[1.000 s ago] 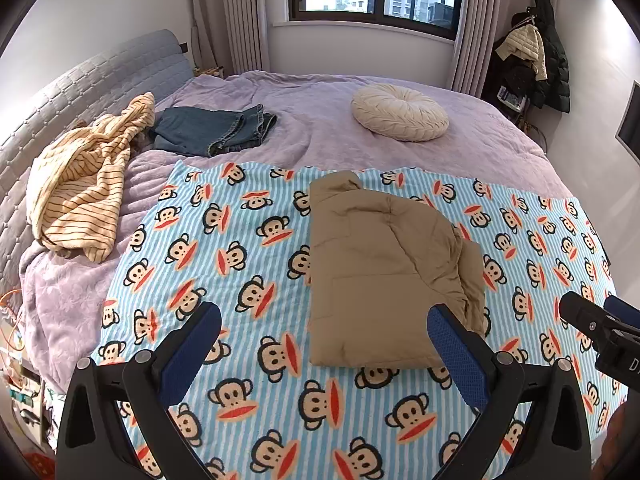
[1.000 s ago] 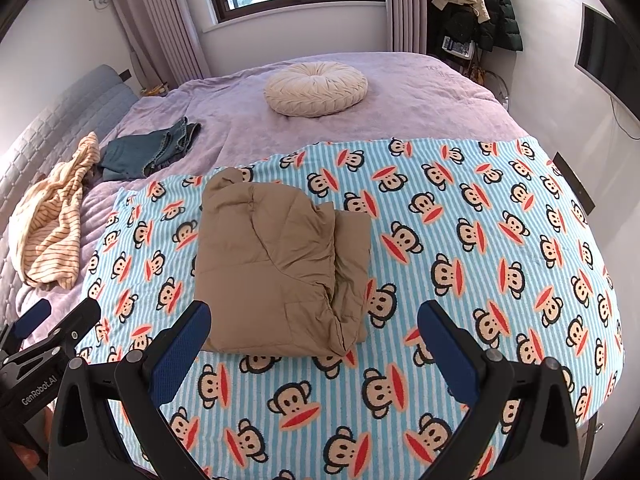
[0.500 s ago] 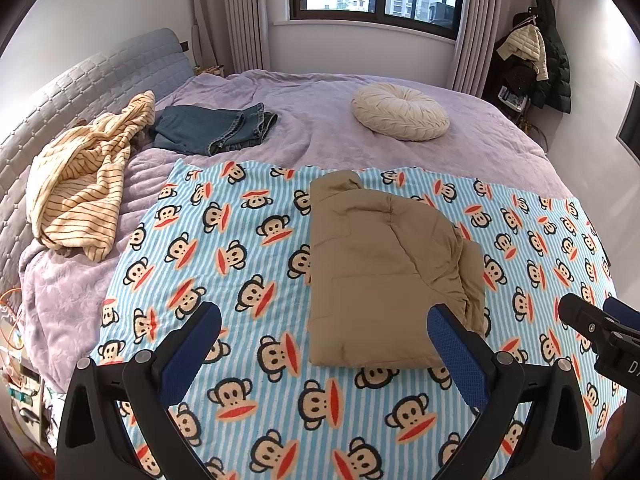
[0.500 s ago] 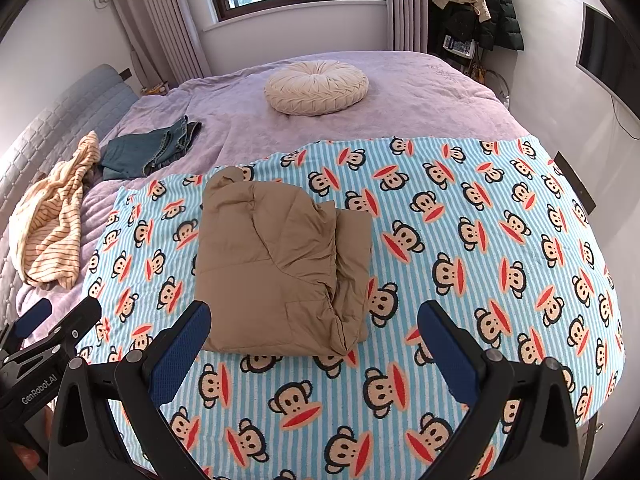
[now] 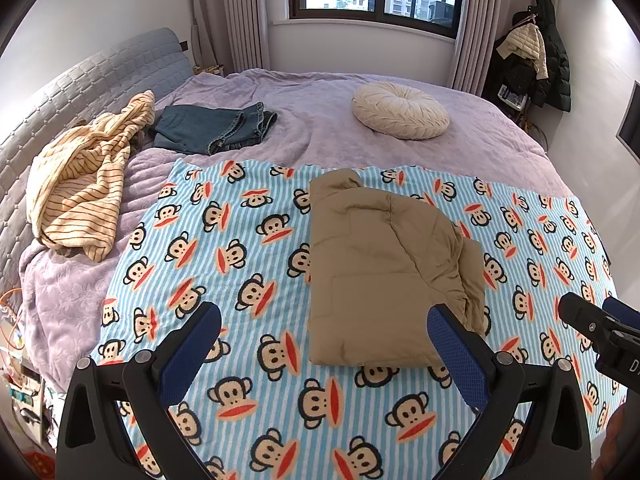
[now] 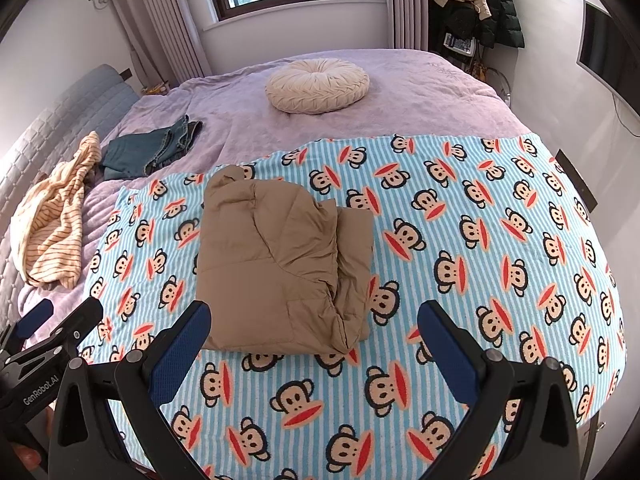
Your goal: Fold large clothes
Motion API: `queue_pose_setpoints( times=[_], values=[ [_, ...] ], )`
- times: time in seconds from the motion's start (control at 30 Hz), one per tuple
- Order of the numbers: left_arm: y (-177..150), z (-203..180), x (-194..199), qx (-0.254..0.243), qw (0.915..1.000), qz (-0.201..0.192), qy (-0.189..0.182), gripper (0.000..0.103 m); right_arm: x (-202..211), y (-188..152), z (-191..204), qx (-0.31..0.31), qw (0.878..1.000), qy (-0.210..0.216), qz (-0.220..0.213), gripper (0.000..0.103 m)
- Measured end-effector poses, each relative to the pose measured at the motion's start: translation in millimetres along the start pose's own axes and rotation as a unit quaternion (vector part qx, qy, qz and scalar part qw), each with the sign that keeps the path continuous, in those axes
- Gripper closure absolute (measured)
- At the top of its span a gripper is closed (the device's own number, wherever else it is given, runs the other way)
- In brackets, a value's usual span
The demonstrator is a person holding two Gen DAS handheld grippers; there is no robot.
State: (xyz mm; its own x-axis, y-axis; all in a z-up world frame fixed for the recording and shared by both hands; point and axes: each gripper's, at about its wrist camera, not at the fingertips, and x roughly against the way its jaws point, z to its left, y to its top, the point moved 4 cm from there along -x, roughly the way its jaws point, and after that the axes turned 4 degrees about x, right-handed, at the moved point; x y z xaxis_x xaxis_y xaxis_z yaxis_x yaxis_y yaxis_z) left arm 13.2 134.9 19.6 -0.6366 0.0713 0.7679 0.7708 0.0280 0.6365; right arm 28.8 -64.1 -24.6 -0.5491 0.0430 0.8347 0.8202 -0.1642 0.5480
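Holding both my left hand-held gripper (image 5: 323, 342) and right hand-held gripper (image 6: 314, 332) released and unmoved, I am logging the tan jacket (image 6: 280, 264) lying folded, unchanged, on the monkey-print blanket (image 6: 480, 280), apparently finished.

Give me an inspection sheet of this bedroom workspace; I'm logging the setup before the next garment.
Surface: blue striped monkey-print blanket spread over a purple bedspread.
Job's things: tan padded jacket lies folded on the blanket.
Clutter: folded blue jeans, crumpled yellow striped garment, round cream cushion.
Grippers: left gripper open, empty; right gripper open, empty.
Cables: orange wires beside the bed.
Surroundings: window, curtains, hanging coats.
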Motion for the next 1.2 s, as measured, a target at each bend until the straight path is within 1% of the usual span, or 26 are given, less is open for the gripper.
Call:
queue_pose_setpoints(
  times=[1.2],
  values=[
    [-2.3,1.4,-0.9,-0.001,1.0000,0.001,0.002,0.000,2.0,0.3,0.4,-0.001,1.000,0.002,0.001,0.000]
  ],
)
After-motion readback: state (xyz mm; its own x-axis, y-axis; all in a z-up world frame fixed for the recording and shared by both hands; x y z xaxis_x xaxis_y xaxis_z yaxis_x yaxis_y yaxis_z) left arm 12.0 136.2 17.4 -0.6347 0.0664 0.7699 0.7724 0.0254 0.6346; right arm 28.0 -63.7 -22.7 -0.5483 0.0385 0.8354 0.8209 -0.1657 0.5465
